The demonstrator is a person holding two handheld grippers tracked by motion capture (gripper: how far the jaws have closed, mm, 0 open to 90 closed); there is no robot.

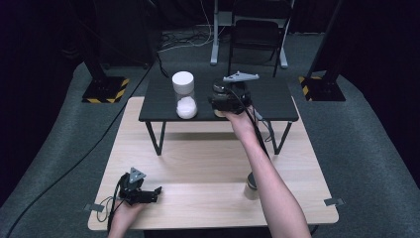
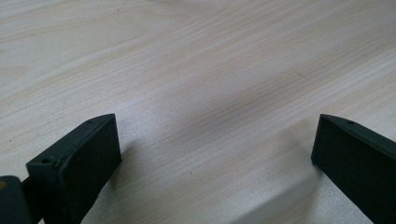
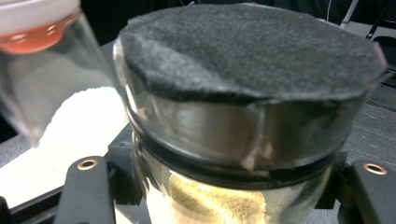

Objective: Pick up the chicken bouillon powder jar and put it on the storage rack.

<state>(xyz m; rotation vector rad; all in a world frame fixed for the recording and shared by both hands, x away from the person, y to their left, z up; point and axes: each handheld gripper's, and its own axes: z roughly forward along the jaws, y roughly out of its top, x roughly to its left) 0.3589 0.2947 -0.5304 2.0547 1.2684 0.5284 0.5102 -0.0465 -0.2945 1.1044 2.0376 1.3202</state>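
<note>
A glass jar with a black felt-topped lid and tan grains inside sits between the jaws of my right gripper, which is shut on its body below the lid. In the high view this gripper holds the jar over the small black stand, toward its front edge. To its left stands a second glass jar with a white lid and white powder. My left gripper rests near the front left of the wooden table, its jaws open on bare wood.
A small grey-topped cylinder stands on the wooden table at the front right, partly behind the right forearm. Chairs, posts and cables lie on the dark floor beyond the stand. Tape tabs mark the table's front corners.
</note>
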